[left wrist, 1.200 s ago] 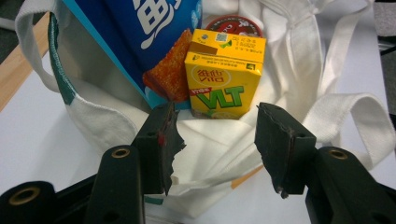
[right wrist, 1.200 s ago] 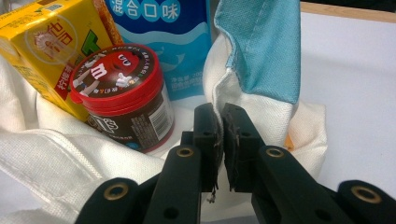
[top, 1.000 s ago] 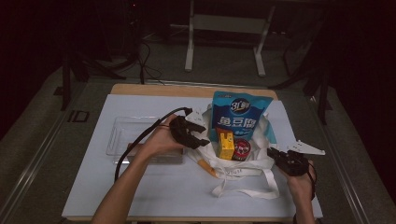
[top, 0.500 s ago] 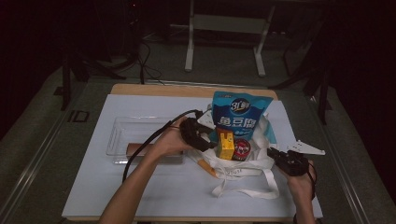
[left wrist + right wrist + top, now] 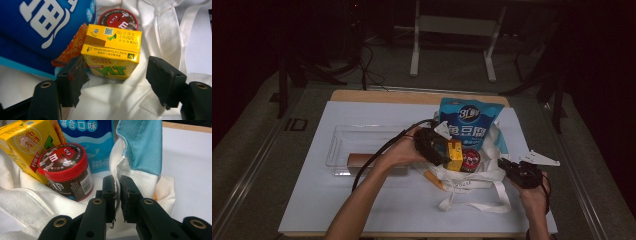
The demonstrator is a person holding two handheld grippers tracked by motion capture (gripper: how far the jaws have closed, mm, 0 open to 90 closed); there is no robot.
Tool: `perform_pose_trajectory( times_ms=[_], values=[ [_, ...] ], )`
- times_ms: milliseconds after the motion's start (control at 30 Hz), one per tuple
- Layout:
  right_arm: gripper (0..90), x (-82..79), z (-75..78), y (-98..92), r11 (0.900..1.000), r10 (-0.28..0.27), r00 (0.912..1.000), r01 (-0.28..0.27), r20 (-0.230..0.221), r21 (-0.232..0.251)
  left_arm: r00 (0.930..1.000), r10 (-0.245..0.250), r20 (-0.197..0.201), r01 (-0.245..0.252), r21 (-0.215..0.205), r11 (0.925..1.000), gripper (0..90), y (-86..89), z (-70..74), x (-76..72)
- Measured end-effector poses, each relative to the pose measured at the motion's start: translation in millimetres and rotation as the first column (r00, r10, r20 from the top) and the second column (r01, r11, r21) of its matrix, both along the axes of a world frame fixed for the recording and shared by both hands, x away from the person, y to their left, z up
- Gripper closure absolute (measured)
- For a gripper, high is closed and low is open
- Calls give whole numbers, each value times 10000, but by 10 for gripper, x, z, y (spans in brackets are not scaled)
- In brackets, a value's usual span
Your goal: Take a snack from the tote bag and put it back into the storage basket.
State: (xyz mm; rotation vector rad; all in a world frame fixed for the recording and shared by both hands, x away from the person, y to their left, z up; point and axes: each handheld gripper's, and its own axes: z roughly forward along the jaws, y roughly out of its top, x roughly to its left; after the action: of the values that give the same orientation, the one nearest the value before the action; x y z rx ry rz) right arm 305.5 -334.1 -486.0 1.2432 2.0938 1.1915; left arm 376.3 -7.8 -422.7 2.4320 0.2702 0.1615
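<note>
Left tool lets go of the drink carton at the bag

The left tool (image 5: 438, 149) has travelled from the open tabletop toward the white cloth tote bag (image 5: 472, 176), and now sits at the bag's mouth beside the yellow cardboard drink carton (image 5: 112, 53). Its jaws have just been opening: in the left gripper view they stand wide on either side of the carton, pads clear of it, and the carton rests on the white cloth against the blue snack pouch (image 5: 42, 27).
</note>
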Motion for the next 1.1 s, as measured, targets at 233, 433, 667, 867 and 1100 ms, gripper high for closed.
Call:
perform_pose_trajectory(
  times_ms=[233,433,667,867,1100],
  values=[
    [823,1,2,0,10000,19,10000,-19,3,-2,9998,145,-153,-140,288,9995,205,-95,-35,57],
    [823,1,2,-3,10000,39,10000,-39,16,-6,9992,84,-381,-72,312,9995,185,-159,-89,88],
    [824,0,3,-4,10000,46,10000,-46,-28,17,9987,-44,-515,64,393,9992,169,-265,-172,130],
    [823,0,3,-1,10000,58,10000,-58,-32,17,9984,-104,-564,128,422,9990,167,-344,-231,147],
    [822,2,3,2,10000,95,10000,-95,9,21,9985,-143,-526,182,731,9972,203,-371,-323,165]
  ],
)
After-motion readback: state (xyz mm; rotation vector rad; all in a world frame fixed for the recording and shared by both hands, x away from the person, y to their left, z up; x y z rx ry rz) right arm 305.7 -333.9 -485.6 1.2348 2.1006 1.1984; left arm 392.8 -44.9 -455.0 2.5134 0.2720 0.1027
